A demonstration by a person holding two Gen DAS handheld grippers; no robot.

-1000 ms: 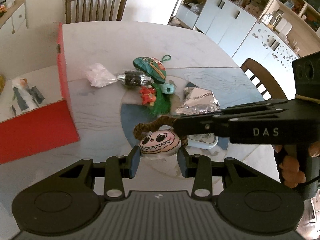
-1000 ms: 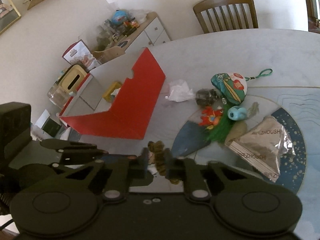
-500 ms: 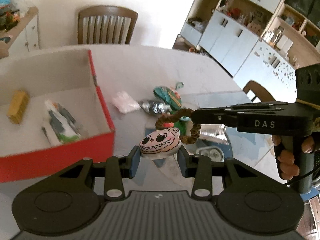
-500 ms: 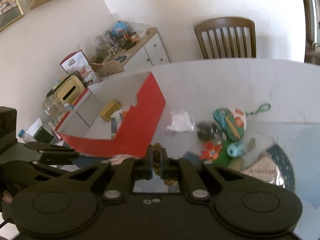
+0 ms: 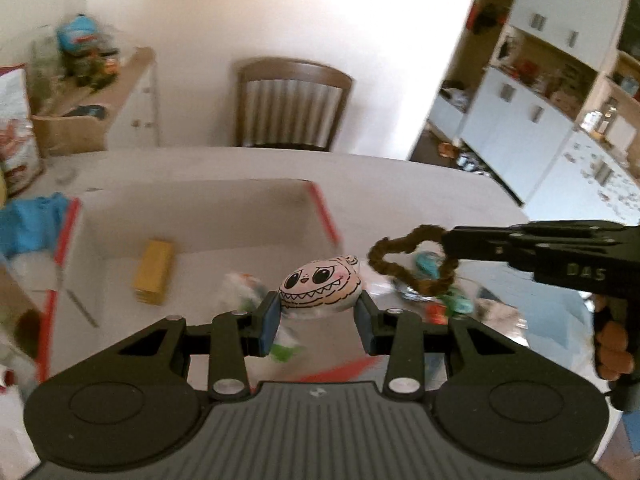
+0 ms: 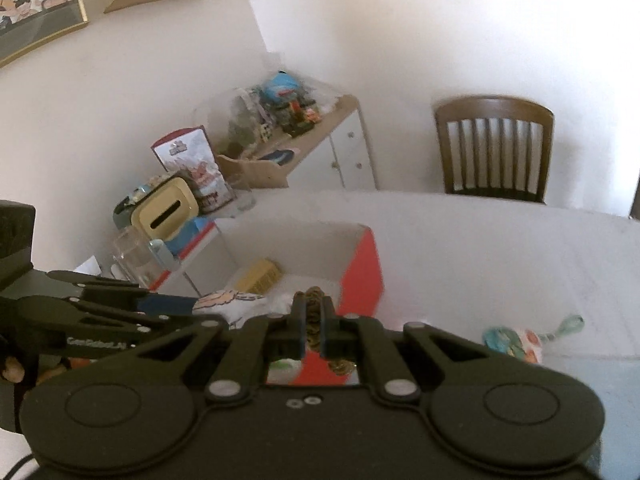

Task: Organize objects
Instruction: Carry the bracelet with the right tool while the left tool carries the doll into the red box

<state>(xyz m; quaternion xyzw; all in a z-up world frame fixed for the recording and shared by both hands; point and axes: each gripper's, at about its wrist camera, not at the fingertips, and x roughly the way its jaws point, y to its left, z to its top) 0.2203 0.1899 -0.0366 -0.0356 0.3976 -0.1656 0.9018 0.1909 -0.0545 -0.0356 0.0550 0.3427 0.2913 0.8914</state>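
Note:
My left gripper is shut on a cartoon-face plush toy with a toothy grin, held in the air above the near edge of the red box. A brown fuzzy loop attached to the toy is pinched by my right gripper, which comes in from the right in the left wrist view. The toy also shows in the right wrist view, over the red box. The box holds a yellow pack and a green-white packet.
More items lie on the table right of the box, among them a teal pouch. A wooden chair stands behind the table. A cluttered sideboard is at the left, white cabinets at the right.
Both grippers have lifted the toy and its loop off the table and carried them left, from the pile of items to above the red box.

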